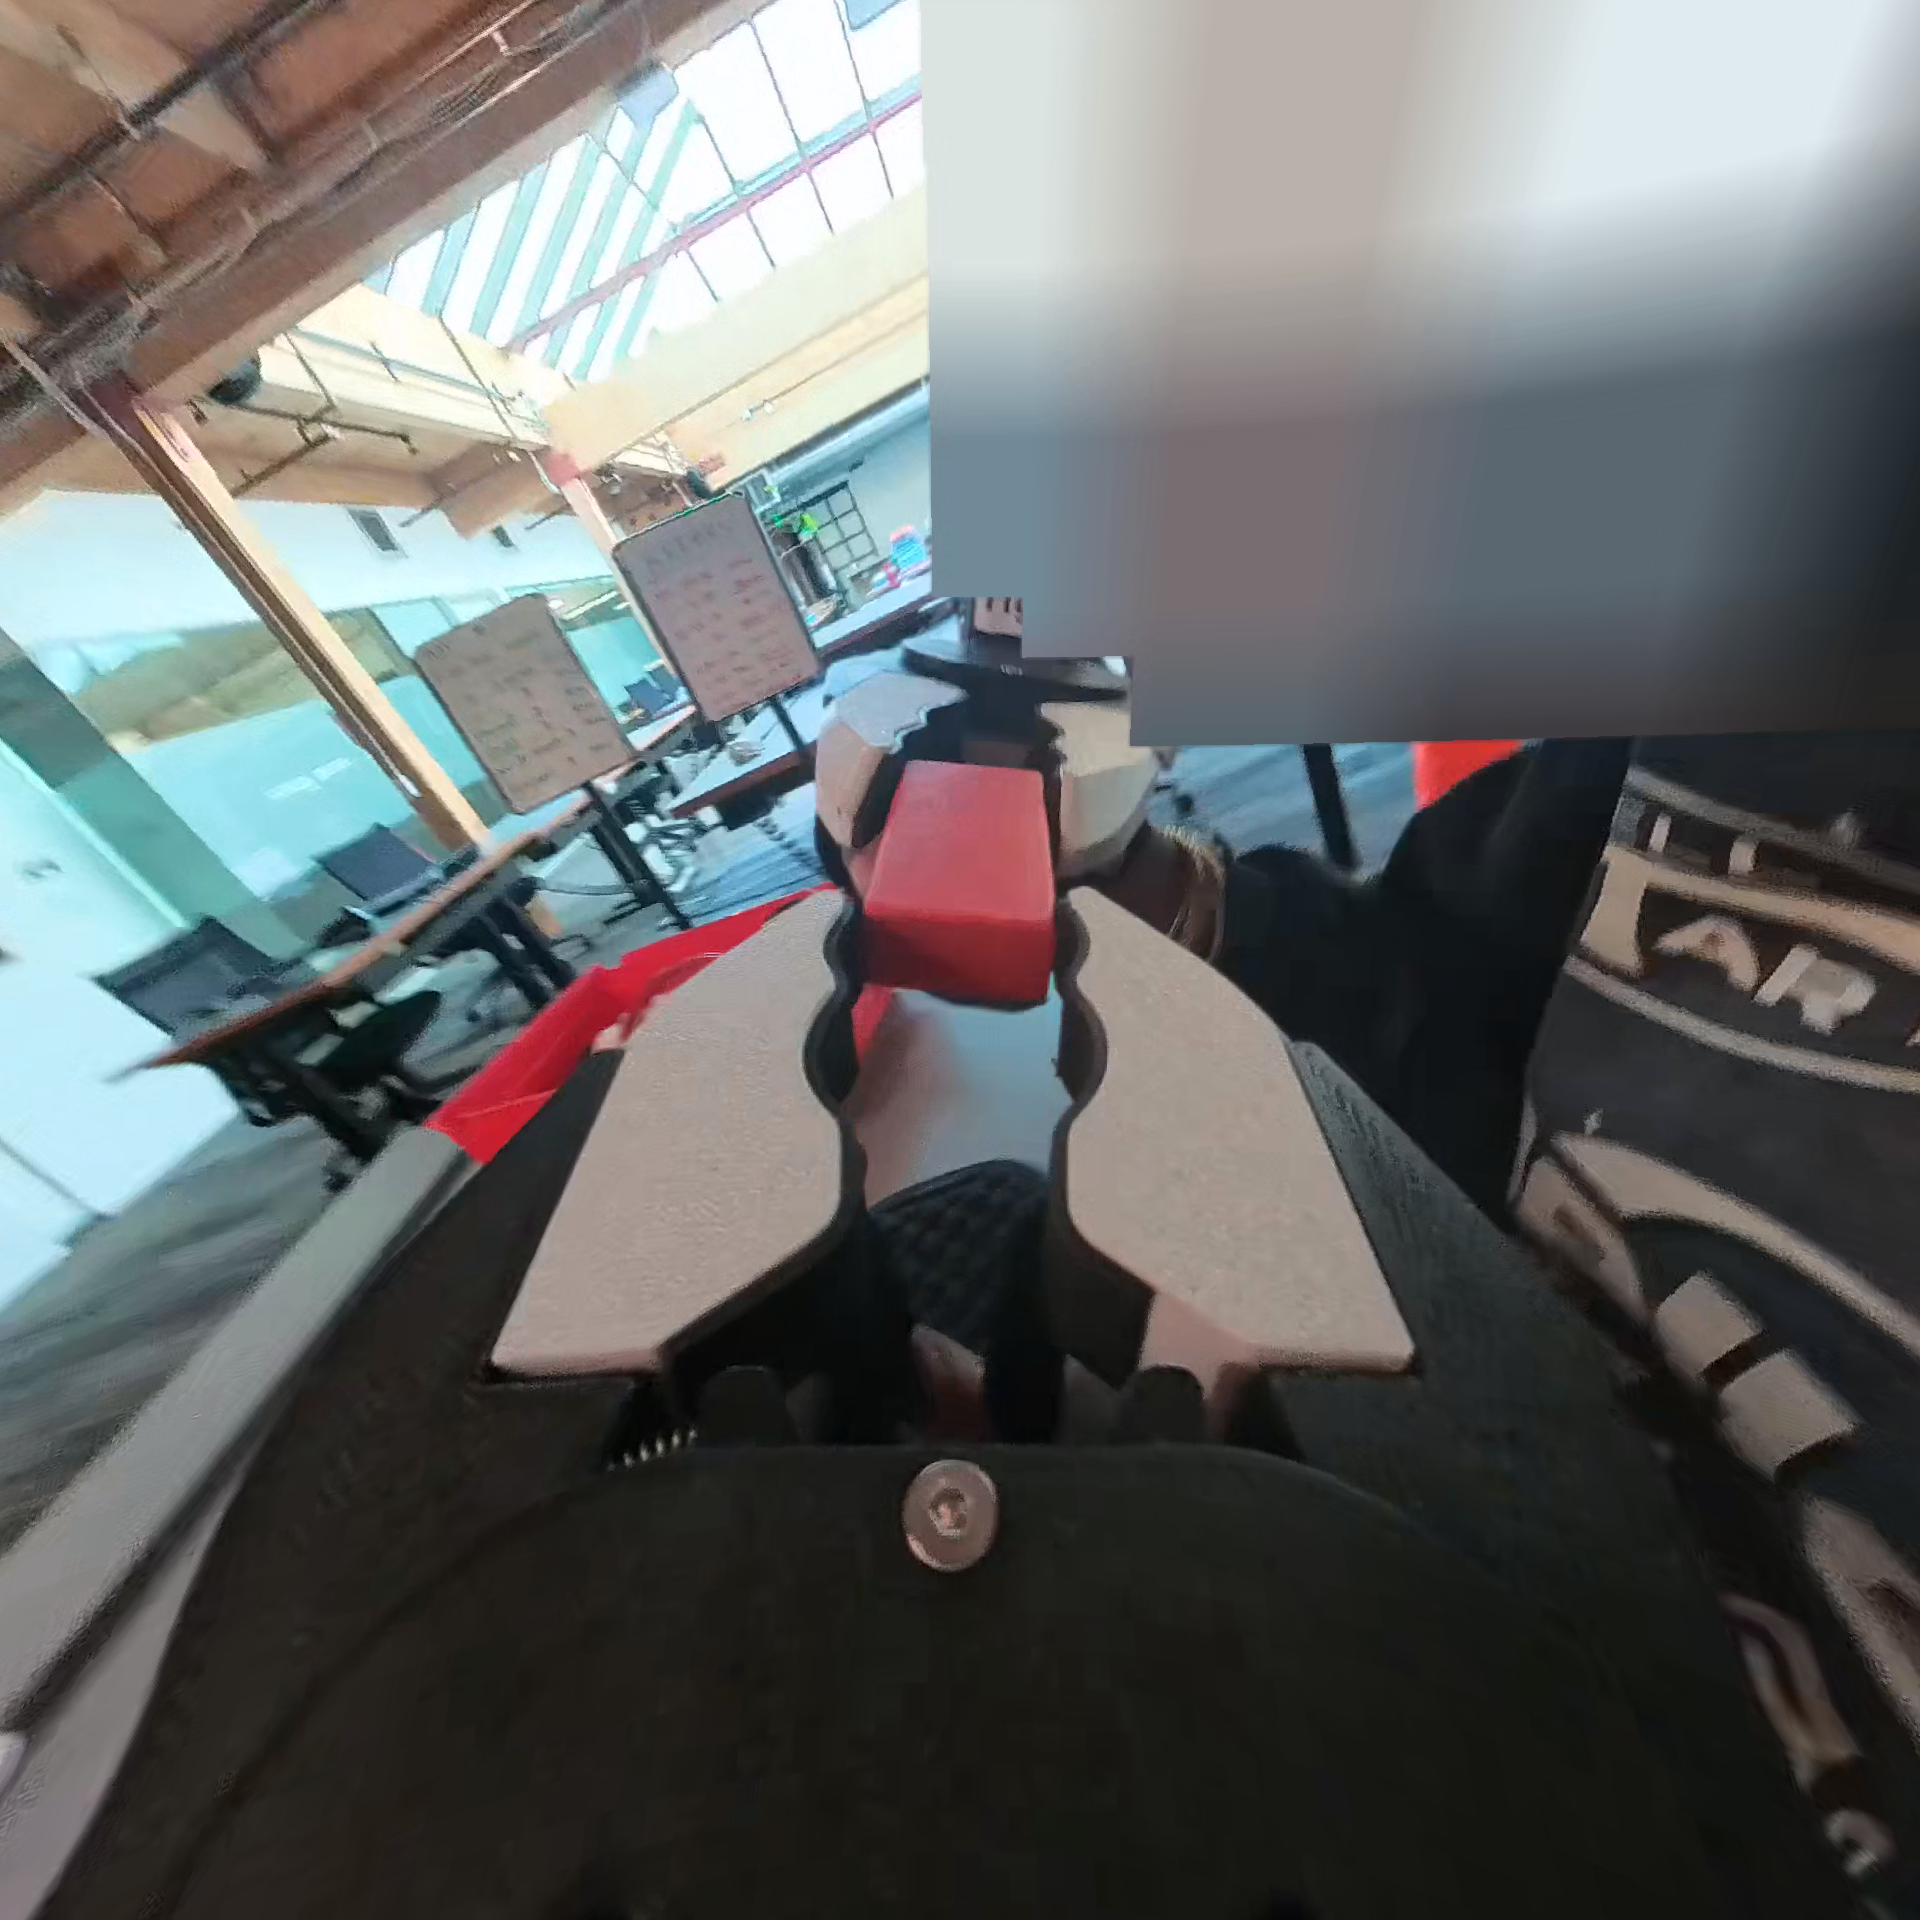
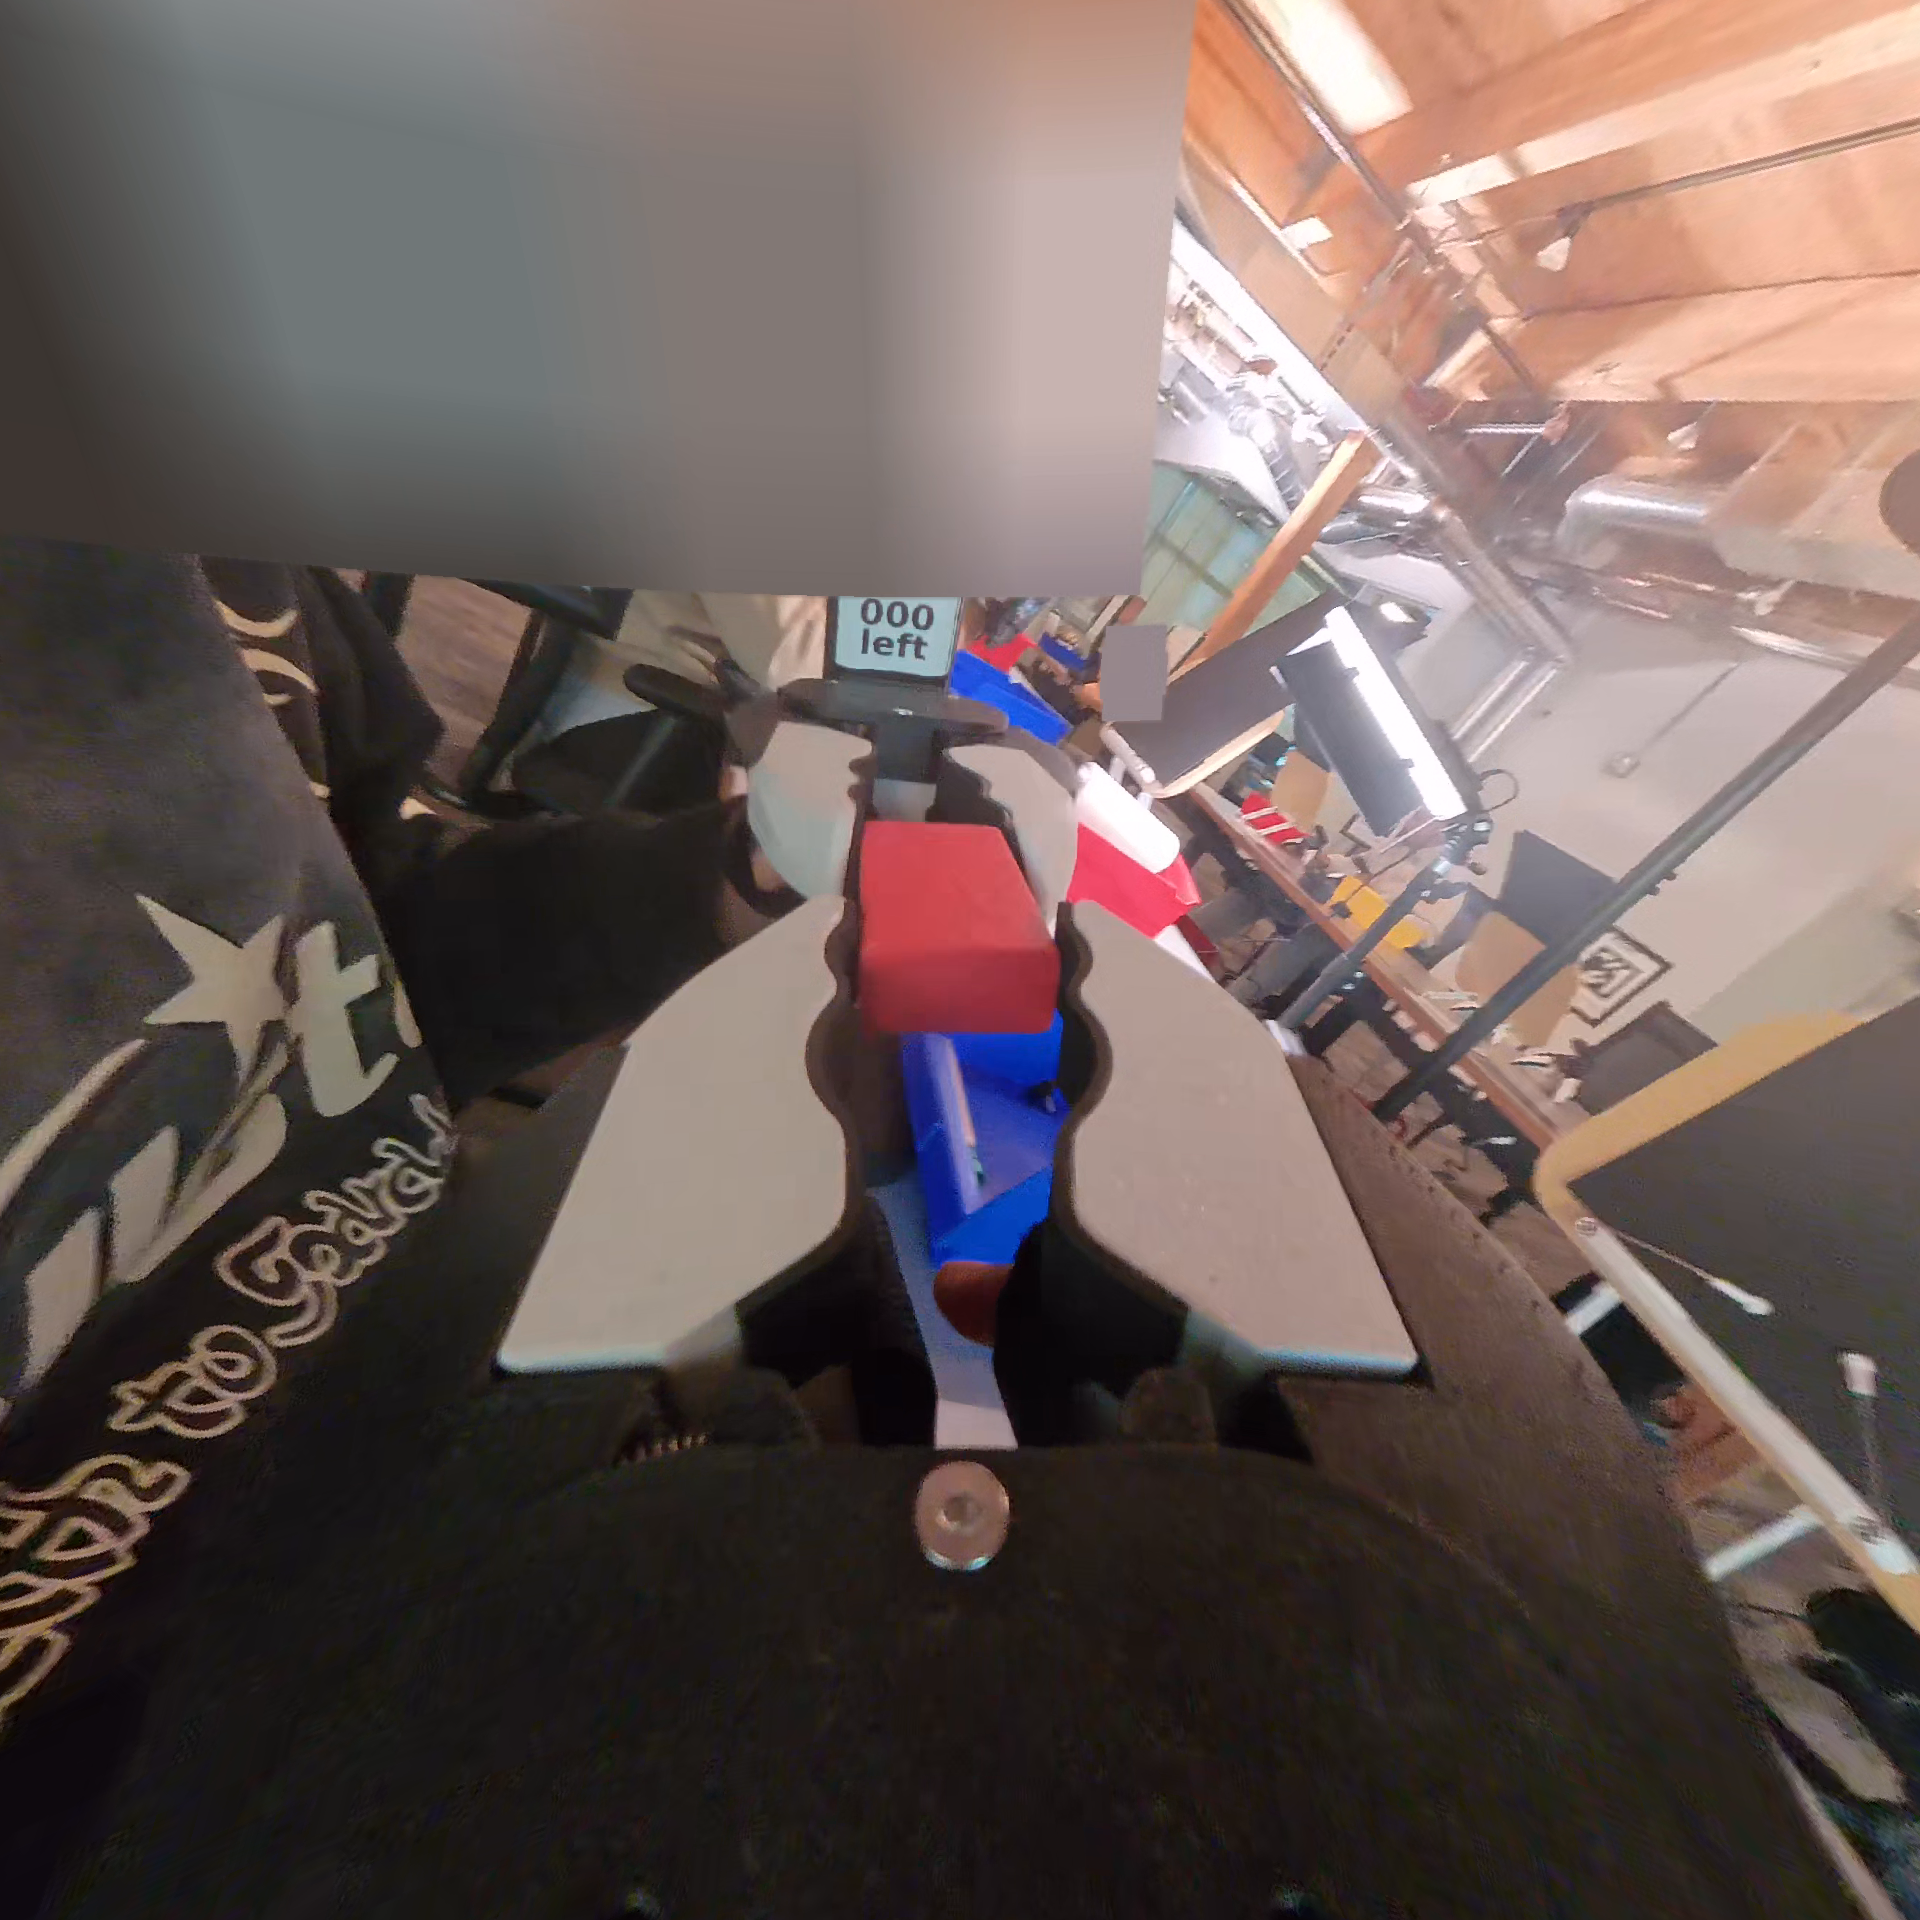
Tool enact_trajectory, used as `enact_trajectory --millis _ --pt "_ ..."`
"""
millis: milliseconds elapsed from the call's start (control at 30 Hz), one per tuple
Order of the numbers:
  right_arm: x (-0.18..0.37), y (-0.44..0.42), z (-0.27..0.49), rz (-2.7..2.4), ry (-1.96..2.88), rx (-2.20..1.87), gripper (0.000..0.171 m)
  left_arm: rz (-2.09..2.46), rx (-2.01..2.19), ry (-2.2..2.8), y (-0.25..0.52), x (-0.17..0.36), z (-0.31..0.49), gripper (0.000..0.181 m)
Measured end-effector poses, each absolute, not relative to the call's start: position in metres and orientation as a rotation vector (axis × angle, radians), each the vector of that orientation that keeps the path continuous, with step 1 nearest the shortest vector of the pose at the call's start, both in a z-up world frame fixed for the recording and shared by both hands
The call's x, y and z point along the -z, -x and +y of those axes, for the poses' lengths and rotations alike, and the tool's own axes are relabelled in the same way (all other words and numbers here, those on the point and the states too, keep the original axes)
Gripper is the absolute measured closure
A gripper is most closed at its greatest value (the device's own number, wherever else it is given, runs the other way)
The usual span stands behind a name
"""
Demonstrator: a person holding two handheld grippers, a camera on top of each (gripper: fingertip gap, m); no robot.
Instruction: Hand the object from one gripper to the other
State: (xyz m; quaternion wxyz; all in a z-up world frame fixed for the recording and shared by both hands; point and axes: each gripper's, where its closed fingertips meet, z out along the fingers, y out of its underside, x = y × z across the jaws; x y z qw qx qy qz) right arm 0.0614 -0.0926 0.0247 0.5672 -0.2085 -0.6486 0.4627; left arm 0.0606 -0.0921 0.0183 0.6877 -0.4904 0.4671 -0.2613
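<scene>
Red block [image 1: 958, 902] bridging both grippers, left gripper [image 1: 951, 935], right gripper [image 2: 954, 940], held aloft

Smooth matt red plastic block [image 1: 956, 883] sits between grainy grey plastic fingers [image 1: 717, 1122], beside it a dark cloth sleeve [image 1: 1455, 935].

Held up in the air, a red rectangular block [image 2: 951, 925] sits between the tips of the right gripper [image 2: 954, 951], whose grey flat fingers [image 2: 717, 1132] press its near end. The left gripper [image 2: 914, 821] faces it and clasps the far end. A blue plastic bin [image 2: 982, 1132] lies below them.
</scene>
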Motion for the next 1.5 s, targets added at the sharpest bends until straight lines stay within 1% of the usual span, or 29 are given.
enact_trajectory --millis 33,67,100,233,300,367,400,433,533,600,700,733,767,800,833,967,1000,1067,1167,1233,1333,1367,1433,1500 --pt "-0.025 -0.061 -0.090 -1.512 0.470 -1.037 0.133 1.010 0.668 1.124 -0.059 -0.021 -0.091 0.147" --pt "-0.025 -0.061 -0.088 -1.493 0.429 -0.962 0.123 0.980 0.757 1.141 -0.057 -0.024 -0.091 0.147" --pt "-0.025 -0.063 -0.086 -1.470 0.369 -0.867 0.118 0.953 0.839 1.156 -0.054 -0.026 -0.092 0.147" --pt "-0.021 -0.066 -0.073 -1.391 0.211 -0.389 0.119 0.964 1.023 1.291 -0.050 -0.014 -0.088 0.147" --pt "-0.017 -0.064 -0.077 -1.408 0.167 -0.289 0.127 0.968 1.050 1.350 -0.053 -0.006 -0.084 0.147" --pt "-0.010 -0.060 -0.083 -1.441 0.121 -0.244 0.146 0.980 1.088 1.384 -0.057 -0.001 -0.085 0.147" --pt "-0.006 -0.059 -0.084 -1.462 0.114 -0.224 0.152 0.982 1.093 1.395 -0.057 0.001 -0.084 0.147" --pt "-0.004 -0.058 -0.083 -1.480 0.126 -0.215 0.152 0.988 1.081 1.399 -0.056 0.002 -0.084 0.147" --pt "-0.002 -0.058 -0.082 -1.511 0.172 -0.260 0.154 1.055 0.962 1.277 -0.055 -0.002 -0.087 0.146" --pt "-0.005 -0.060 -0.083 -1.520 0.218 -0.373 0.155 1.069 0.717 1.133 -0.053 -0.010 -0.084 0.131" --pt "-0.009 -0.061 -0.080 -1.532 0.305 -0.510 0.155 1.150 0.343 0.973 -0.052 -0.010 -0.085 0.129" --pt "-0.008 -0.061 -0.082 -1.546 0.318 -0.562 0.154 1.165 0.260 0.947 -0.052 -0.010 -0.085 0.132" --pt "-0.007 -0.061 -0.083 -1.563 0.332 -0.612 0.154 1.171 0.208 0.935 -0.053 -0.010 -0.085 0.138" --pt "-0.006 -0.061 -0.084 -1.577 0.344 -0.651 0.154 1.175 0.189 0.939 -0.054 -0.010 -0.085 0.146" --pt "-0.005 -0.060 -0.085 -1.584 0.351 -0.681 0.154 1.177 0.196 0.957 -0.054 -0.008 -0.084 0.159" --pt "-0.012 -0.063 -0.090 -1.556 0.352 -0.794 0.153 1.149 0.384 1.053 -0.056 -0.007 -0.087 0.163" --pt "-0.014 -0.063 -0.087 -1.528 0.338 -0.767 0.149 1.120 0.452 1.090 -0.055 -0.009 -0.087 0.164" --pt "-0.019 -0.065 -0.080 -1.455 0.258 -0.618 0.125 1.023 0.629 1.178 -0.051 -0.013 -0.084 0.165" --pt "-0.017 -0.066 -0.072 -1.412 0.145 -0.323 0.116 0.924 0.943 1.277 -0.046 -0.015 -0.086 0.165" --pt "-0.011 -0.062 -0.070 -1.441 0.132 -0.237 0.116 0.880 1.049 1.312 -0.044 -0.014 -0.084 0.166" --pt "-0.013 -0.060 -0.079 -1.413 0.079 -0.254 0.119 0.886 1.079 1.375 -0.048 -0.005 -0.082 0.165" --pt "-0.012 -0.059 -0.079 -1.417 0.076 -0.246 0.123 0.900 1.091 1.384 -0.050 -0.002 -0.083 0.165" --pt "-0.005 -0.057 -0.078 -1.462 0.081 -0.220 0.136 0.904 1.114 1.390 -0.053 -0.002 -0.084 0.165" --pt "-0.004 -0.057 -0.077 -1.487 0.100 -0.232 0.136 0.920 1.109 1.386 -0.053 -0.001 -0.085 0.165"
